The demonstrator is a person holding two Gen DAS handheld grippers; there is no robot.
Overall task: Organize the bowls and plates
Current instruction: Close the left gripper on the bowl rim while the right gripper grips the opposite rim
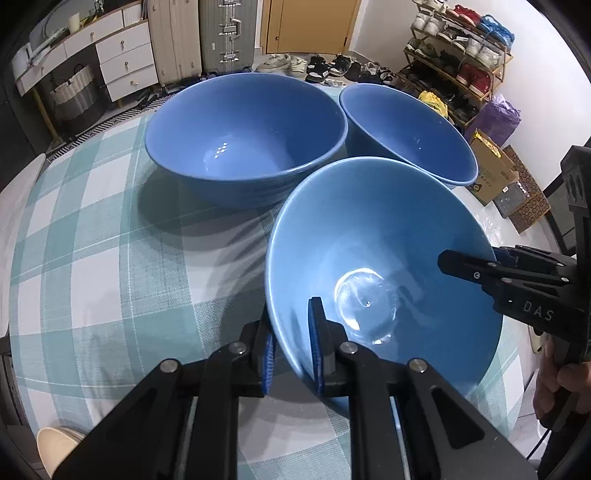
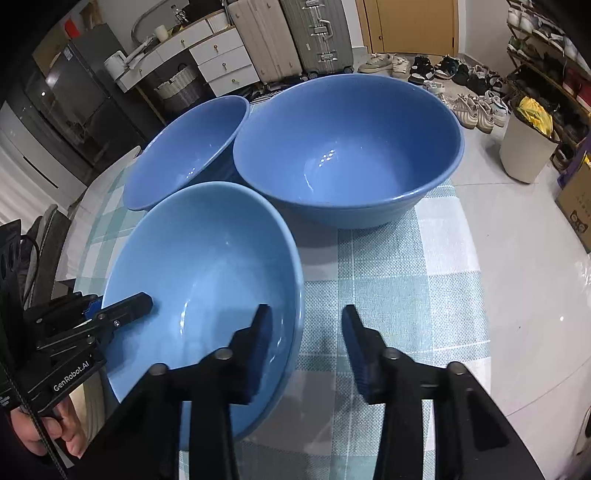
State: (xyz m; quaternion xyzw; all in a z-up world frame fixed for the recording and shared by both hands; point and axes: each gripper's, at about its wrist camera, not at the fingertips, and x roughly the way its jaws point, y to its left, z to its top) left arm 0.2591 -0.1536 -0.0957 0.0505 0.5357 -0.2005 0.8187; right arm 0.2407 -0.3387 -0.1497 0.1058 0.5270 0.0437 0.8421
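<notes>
Blue bowls, three of them, stand apart on the checked tablecloth (image 1: pixel 92 240); none is stacked yet. Left gripper (image 1: pixel 291 350) pinches the near bowl (image 1: pixel 369 258) at its rim. Right gripper (image 2: pixel 306 343) straddles the opposite rim, pads not yet pressing.

Suitcases (image 1: pixel 207 33), shoe rack (image 1: pixel 461 48), white drawers (image 1: pixel 125 55)

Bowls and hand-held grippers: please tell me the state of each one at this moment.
Near bowl: empty, gripped at its rim.
Big bowl: empty, upright on the tablecloth, not held.
Third bowl: empty, not held.
Left hand-held gripper: shut on the near bowl's rim, one finger inside, one outside.
Right hand-held gripper: open, straddling the opposite rim, pads not pressing.
</notes>
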